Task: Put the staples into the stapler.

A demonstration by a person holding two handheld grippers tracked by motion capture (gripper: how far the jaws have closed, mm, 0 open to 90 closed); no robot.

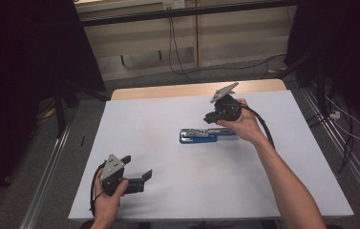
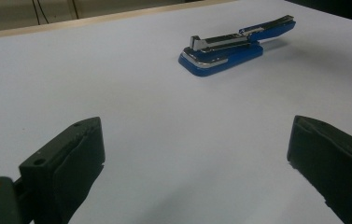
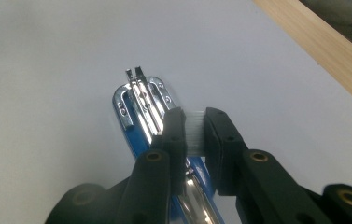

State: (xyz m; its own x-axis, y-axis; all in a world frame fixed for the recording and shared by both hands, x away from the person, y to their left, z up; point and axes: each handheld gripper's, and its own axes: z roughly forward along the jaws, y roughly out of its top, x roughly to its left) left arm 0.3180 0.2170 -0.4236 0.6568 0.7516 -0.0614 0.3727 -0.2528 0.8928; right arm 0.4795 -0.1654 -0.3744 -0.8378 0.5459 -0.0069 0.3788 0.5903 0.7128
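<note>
A blue stapler (image 1: pixel 198 136) lies near the middle of the white table (image 1: pixel 153 119) with its top arm swung open. In the right gripper view its metal staple channel (image 3: pixel 141 95) lies bare below the jaws. My right gripper (image 1: pixel 211 119) hovers just over the stapler's right end, tilted down, shut on a short strip of staples (image 3: pixel 193 133), a pale ridged block between the pads. My left gripper (image 1: pixel 137 167) rests near the table's front left corner, open with nothing between its fingers. From the left gripper view (image 2: pixel 196 135) the stapler (image 2: pixel 232 46) sits well ahead, to the right.
A strip of bare wood (image 1: pixel 168 90) runs along the table's far edge. Metal rails (image 1: pixel 48 162) flank the table on the floor, cables (image 1: pixel 344 119) trail at the right, and dark curtains hang on both sides.
</note>
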